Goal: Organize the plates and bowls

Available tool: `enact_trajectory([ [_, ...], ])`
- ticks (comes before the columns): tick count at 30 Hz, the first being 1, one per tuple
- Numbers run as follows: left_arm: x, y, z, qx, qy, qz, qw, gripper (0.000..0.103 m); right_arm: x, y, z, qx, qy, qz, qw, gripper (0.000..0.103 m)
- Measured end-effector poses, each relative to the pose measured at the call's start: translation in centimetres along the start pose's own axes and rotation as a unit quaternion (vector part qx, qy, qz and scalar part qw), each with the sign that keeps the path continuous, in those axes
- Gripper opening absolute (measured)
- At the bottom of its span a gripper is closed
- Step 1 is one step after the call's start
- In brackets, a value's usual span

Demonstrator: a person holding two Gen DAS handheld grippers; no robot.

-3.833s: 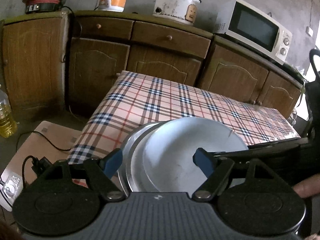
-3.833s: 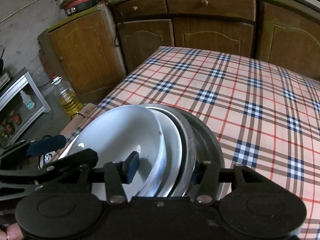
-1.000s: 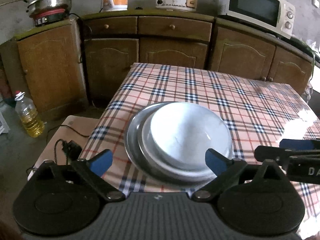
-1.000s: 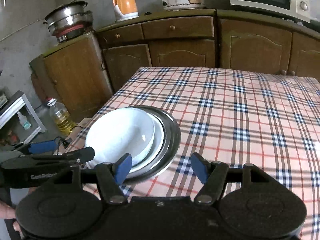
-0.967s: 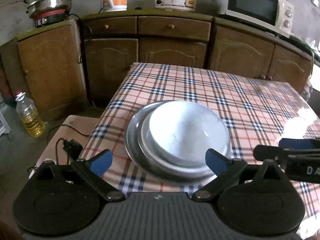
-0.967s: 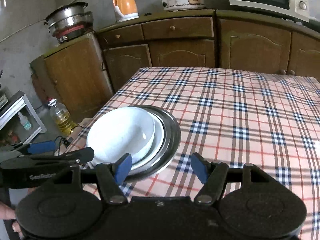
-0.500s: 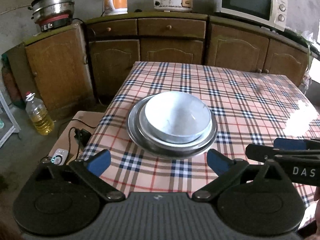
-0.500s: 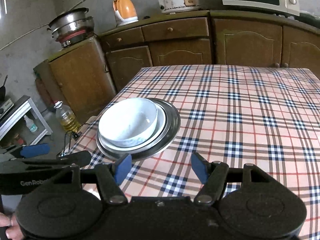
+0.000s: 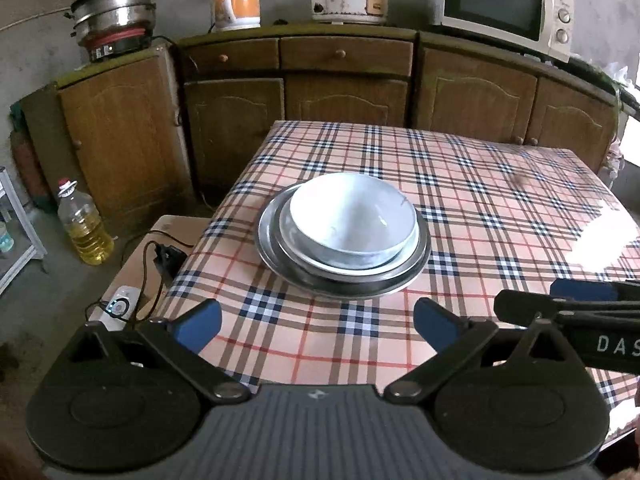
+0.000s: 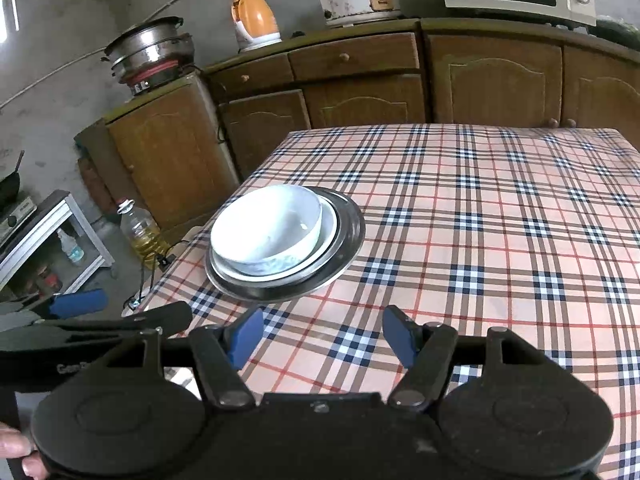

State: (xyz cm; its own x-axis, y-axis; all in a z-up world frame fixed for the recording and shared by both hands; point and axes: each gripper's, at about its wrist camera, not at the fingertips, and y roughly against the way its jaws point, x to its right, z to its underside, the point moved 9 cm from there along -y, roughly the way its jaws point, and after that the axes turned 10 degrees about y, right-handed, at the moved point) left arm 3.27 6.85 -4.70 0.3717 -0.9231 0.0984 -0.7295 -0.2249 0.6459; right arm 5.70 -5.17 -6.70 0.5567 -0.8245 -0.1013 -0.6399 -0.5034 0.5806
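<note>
Near the table's (image 9: 500,184) left edge, the white bowl (image 9: 352,216) sits nested in a white plate (image 10: 326,226), itself on the metal plate (image 9: 416,264); the stacking looks done, with nothing else loose on the cloth. The left gripper (image 9: 316,322) hangs over the near edge, fingers wide and empty. The right gripper (image 10: 322,334) beside it is likewise spread, gripping nothing
</note>
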Motion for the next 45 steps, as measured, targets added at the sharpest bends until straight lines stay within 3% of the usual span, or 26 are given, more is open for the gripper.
enact_trajectory([
  [45, 0.0, -1.0, 1.3, -0.033, 0.013, -0.008, 0.9993, 0.103, -0.1, -0.8, 1.1, -0.018, -0.004, -0.013, 1.0, 0.079],
])
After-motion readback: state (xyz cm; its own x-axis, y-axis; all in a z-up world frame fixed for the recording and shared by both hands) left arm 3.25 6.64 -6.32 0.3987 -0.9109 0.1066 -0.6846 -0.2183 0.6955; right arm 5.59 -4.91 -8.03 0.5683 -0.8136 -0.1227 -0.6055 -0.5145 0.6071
